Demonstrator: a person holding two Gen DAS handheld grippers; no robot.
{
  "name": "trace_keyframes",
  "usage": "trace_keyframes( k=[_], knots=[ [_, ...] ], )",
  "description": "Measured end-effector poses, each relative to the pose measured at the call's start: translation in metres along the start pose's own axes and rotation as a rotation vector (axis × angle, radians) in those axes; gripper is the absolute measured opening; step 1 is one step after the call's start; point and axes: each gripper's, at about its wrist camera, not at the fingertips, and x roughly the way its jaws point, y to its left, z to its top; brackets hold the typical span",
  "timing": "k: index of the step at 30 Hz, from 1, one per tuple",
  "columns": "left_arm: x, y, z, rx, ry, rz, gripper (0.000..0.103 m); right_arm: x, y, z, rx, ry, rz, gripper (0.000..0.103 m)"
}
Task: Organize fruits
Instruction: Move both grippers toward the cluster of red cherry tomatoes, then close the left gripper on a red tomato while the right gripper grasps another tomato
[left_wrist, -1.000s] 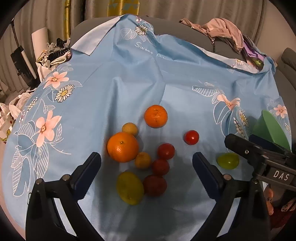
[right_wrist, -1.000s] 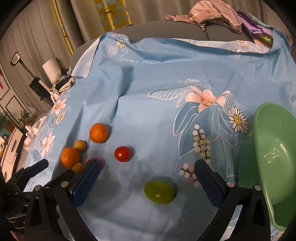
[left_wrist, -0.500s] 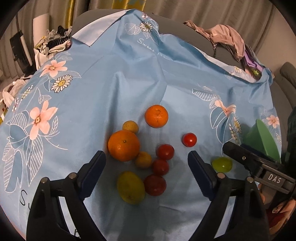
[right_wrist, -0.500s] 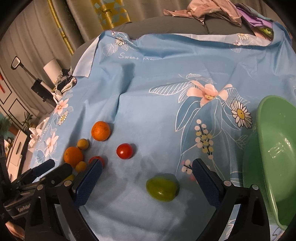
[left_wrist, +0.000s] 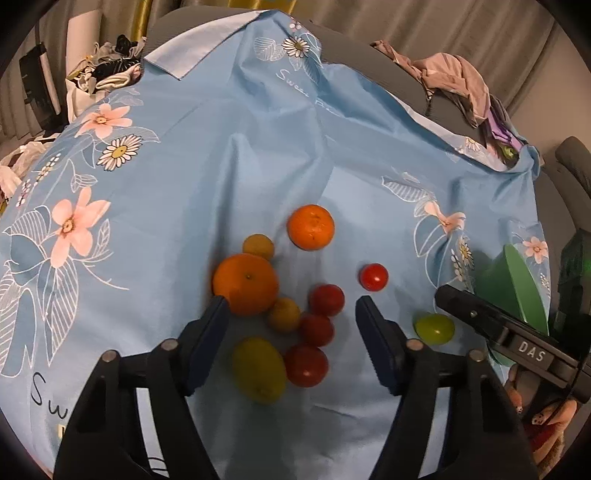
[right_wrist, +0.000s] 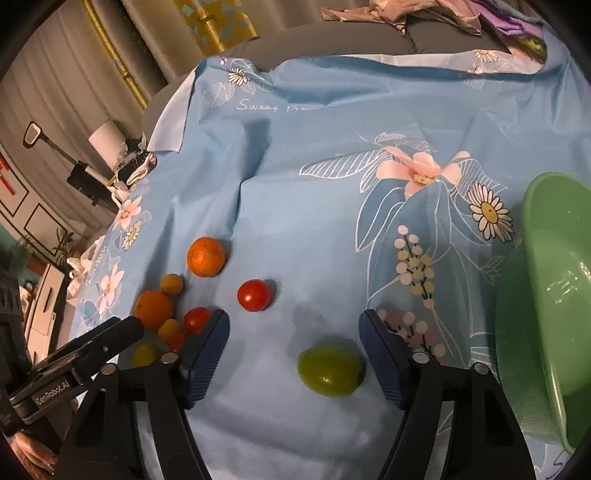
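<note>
Fruits lie on a blue flowered cloth (left_wrist: 229, 155). In the left wrist view a cluster holds a large orange (left_wrist: 245, 283), a second orange (left_wrist: 311, 228), a lemon (left_wrist: 258, 369), two small yellow fruits and several red tomatoes (left_wrist: 306, 364). My left gripper (left_wrist: 291, 347) is open over the cluster, empty. A lone tomato (right_wrist: 253, 295) and a green fruit (right_wrist: 330, 370) lie apart. My right gripper (right_wrist: 293, 356) is open, the green fruit between its fingers toward the right one, untouched. A green bowl (right_wrist: 554, 295) stands at the right.
Crumpled clothes (left_wrist: 454, 81) lie at the cloth's far edge on a grey sofa. Bags and clutter (left_wrist: 110, 70) sit beyond the left edge. The right gripper's body (left_wrist: 509, 339) shows in the left wrist view beside the bowl (left_wrist: 524, 284).
Both grippers have moved forward and lower toward the fruit. The left jaws now straddle the cluster; the right jaws have come around the green fruit. No fruit has moved.
</note>
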Motion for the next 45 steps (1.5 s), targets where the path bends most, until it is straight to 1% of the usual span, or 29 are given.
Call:
trace_keyframes(
  k=[2, 4, 5, 6, 8, 12, 15, 17, 18, 20, 22, 24, 25, 27, 29, 31, 35, 37, 40, 43, 45],
  knots=[
    [0.001, -0.001, 0.0, 0.005, 0.008, -0.008, 0.062, 0.001, 0.001, 0.0, -0.005, 0.004, -0.001, 0.065],
    [0.003, -0.002, -0.001, 0.013, 0.014, -0.011, 0.051, 0.001, 0.002, -0.001, -0.011, 0.006, -0.004, 0.063],
    [0.004, -0.003, -0.001, 0.019, 0.017, -0.014, 0.039, 0.002, 0.002, -0.001, -0.012, 0.007, -0.004, 0.061],
    [0.006, -0.004, -0.002, 0.023, 0.024, -0.023, 0.035, 0.002, 0.002, -0.001, -0.012, 0.01, -0.003, 0.061],
    [0.008, -0.004, -0.003, 0.016, 0.034, -0.039, 0.035, 0.003, 0.002, -0.002, -0.012, 0.014, 0.001, 0.057],
    [0.01, -0.009, -0.001, 0.02, 0.045, -0.078, 0.035, 0.004, 0.0, -0.002, -0.003, 0.024, 0.036, 0.056],
    [0.015, -0.014, 0.006, 0.033, 0.059, -0.068, 0.034, 0.007, 0.0, 0.001, 0.027, 0.053, 0.081, 0.056],
    [0.021, -0.019, 0.016, 0.049, 0.089, -0.067, 0.032, 0.01, -0.001, 0.01, 0.046, 0.095, 0.096, 0.056],
    [0.024, -0.023, 0.023, 0.053, 0.104, -0.08, 0.032, 0.011, 0.001, 0.017, 0.048, 0.114, 0.084, 0.056],
    [0.031, -0.029, 0.038, 0.064, 0.119, -0.096, 0.032, 0.01, 0.008, 0.033, 0.035, 0.109, 0.069, 0.056],
    [0.037, -0.036, 0.043, 0.091, 0.116, -0.058, 0.032, 0.01, 0.013, 0.044, 0.02, 0.086, 0.064, 0.056],
    [0.042, -0.041, 0.04, 0.133, 0.097, -0.035, 0.03, 0.013, 0.012, 0.047, 0.023, 0.072, 0.075, 0.056],
    [0.046, -0.041, 0.037, 0.149, 0.097, -0.042, 0.029, 0.02, 0.01, 0.043, 0.033, 0.081, 0.102, 0.056],
    [0.053, -0.038, 0.031, 0.143, 0.117, -0.059, 0.028, 0.034, 0.004, 0.038, 0.061, 0.119, 0.139, 0.056],
    [0.062, -0.036, 0.031, 0.138, 0.146, -0.037, 0.026, 0.047, 0.002, 0.038, 0.091, 0.168, 0.139, 0.054],
    [0.066, -0.035, 0.029, 0.133, 0.146, -0.036, 0.026, 0.053, 0.005, 0.037, 0.094, 0.179, 0.153, 0.052],
    [0.075, -0.03, 0.023, 0.132, 0.181, -0.007, 0.026, 0.058, 0.013, 0.035, 0.079, 0.185, 0.147, 0.052],
    [0.077, -0.028, 0.021, 0.12, 0.198, -0.013, 0.026, 0.061, 0.013, 0.033, 0.076, 0.193, 0.138, 0.052],
    [0.077, -0.031, 0.02, 0.132, 0.193, -0.008, 0.026, 0.067, 0.01, 0.032, 0.068, 0.206, 0.111, 0.05],
    [0.078, -0.034, 0.019, 0.15, 0.184, 0.001, 0.026, 0.073, 0.01, 0.031, 0.06, 0.218, 0.1, 0.044],
    [0.078, -0.036, 0.017, 0.166, 0.172, 0.0, 0.026, 0.074, 0.011, 0.031, 0.049, 0.215, 0.097, 0.043]
  ],
)
